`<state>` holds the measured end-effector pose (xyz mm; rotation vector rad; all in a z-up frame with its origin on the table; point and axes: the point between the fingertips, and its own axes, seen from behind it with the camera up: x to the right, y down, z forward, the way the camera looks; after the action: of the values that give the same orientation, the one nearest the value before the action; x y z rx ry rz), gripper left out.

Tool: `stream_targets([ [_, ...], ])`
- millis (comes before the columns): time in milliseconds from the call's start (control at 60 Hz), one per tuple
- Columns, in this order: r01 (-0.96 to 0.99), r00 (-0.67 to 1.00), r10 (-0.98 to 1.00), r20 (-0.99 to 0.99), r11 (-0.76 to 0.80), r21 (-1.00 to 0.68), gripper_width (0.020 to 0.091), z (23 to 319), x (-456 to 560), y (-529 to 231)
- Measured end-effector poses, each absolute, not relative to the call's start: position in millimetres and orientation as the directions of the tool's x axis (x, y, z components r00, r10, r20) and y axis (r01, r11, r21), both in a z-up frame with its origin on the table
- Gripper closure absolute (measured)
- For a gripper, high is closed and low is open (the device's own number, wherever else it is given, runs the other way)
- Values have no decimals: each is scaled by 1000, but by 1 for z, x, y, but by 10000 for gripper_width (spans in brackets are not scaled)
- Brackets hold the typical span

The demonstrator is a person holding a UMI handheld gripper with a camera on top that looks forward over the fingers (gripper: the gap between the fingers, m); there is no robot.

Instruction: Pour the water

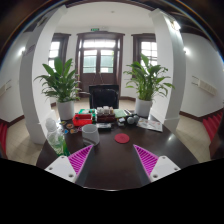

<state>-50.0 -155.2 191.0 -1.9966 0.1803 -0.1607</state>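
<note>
A clear plastic bottle [56, 137] was seen at about ten o'clock from the gripper [113, 160], standing on the dark table [112, 170] just beyond the left finger; its lower part was partly covered by that finger, and whether it held water could not be made out. The fingers were spread wide apart, with the magenta pads [81, 156] facing inward and nothing held between them. At twelve o'clock, ahead of the fingers, a whitish cup-like container [91, 133] stood on the table, and a small red disc [122, 138] lay just to its right. Beyond these, a clutter of small items was crowded together, too small to be identified. Farther back, two potted plants [62, 84] were placed to either side of a dark chair [104, 96], before a wooden door [99, 58] flanked by white pillars [168, 70].
</note>
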Motion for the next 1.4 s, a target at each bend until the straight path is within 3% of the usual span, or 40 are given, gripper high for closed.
stream_targets([
  [317, -47, 994, -107, -12, -328, -943, 323, 132, -154, -163],
  [533, -60, 994, 78, -81, -242, -968, 320, 120, -239, -120],
  [867, 26, 995, 103, 1, -237, -971, 328, 102, -260, -34],
  [967, -3, 995, 95, -24, -218, -976, 403, 99, -257, -21],
  [1033, 10, 998, 62, -1, -187, -982, 587, 101, -248, -17],
  [1267, 18, 995, 98, 3, -156, -988, 733, 100, -251, -14],
  [1400, 3, 995, 103, -12, -144, -990, 735, 102, -251, -13],
])
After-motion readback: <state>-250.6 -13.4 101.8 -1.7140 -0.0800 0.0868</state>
